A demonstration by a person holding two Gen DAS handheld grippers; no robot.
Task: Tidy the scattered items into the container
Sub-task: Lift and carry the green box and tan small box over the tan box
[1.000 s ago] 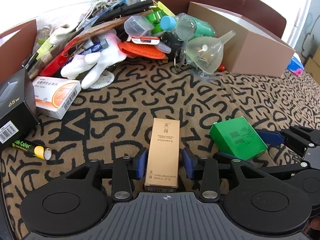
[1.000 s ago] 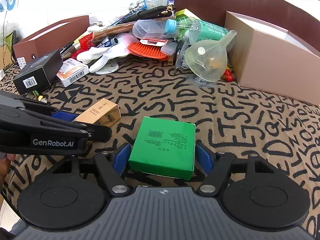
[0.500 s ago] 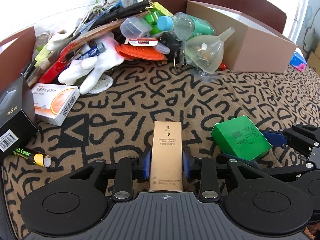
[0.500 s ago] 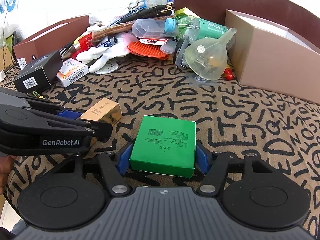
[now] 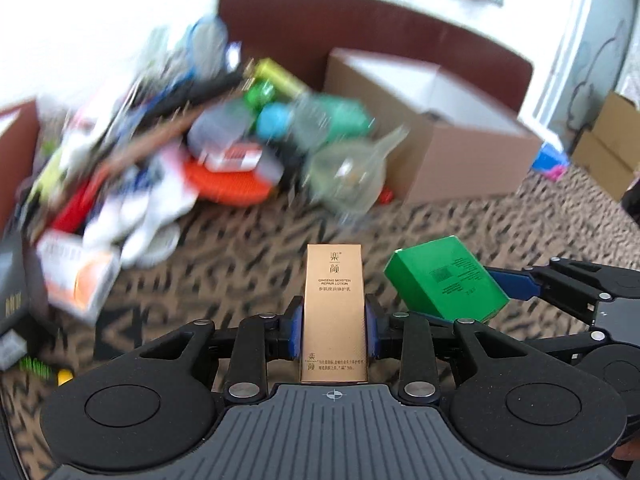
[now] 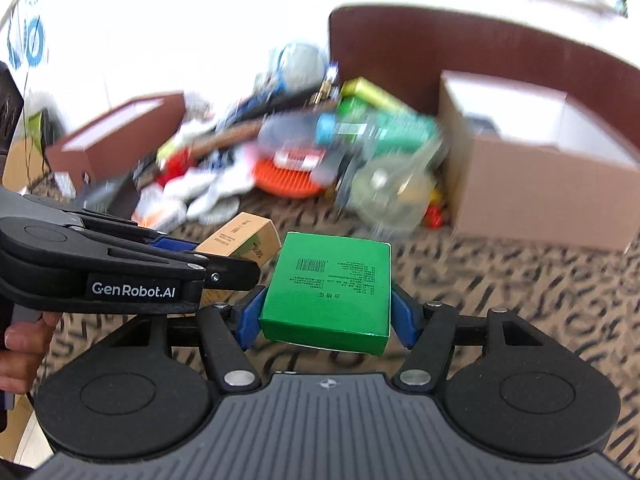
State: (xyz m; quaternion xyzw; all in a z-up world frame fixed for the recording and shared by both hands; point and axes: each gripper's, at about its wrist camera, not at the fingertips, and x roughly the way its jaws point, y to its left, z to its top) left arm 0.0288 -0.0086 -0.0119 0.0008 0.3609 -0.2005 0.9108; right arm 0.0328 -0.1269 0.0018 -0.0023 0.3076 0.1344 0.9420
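Note:
My left gripper [image 5: 333, 330] is shut on a tall gold lotion box [image 5: 334, 304] and holds it clear of the patterned cloth. My right gripper [image 6: 326, 314] is shut on a flat green box [image 6: 330, 290], also lifted off the cloth. In the left wrist view the green box [image 5: 446, 278] hangs just right of the gold one, with the right gripper's blue fingers [image 5: 514, 280] beside it. In the right wrist view the gold box [image 6: 240, 238] shows to the left, held by the left gripper [image 6: 176, 246]. An open cardboard box [image 5: 432, 136] with a white inside stands at the back right.
A blurred pile of items [image 5: 192, 148] lies at the back: orange brush, clear funnel [image 5: 348, 176], bottles, white glove. An orange and white carton [image 5: 76, 276] and a black box [image 5: 14, 284] lie left. A brown box [image 6: 116, 140] stands back left. A hand [image 6: 20, 348] grips the left tool.
The left jaws closed on the gold box. Both grippers then rose with their boxes off the cloth, and the view now tilts up toward the cardboard box.

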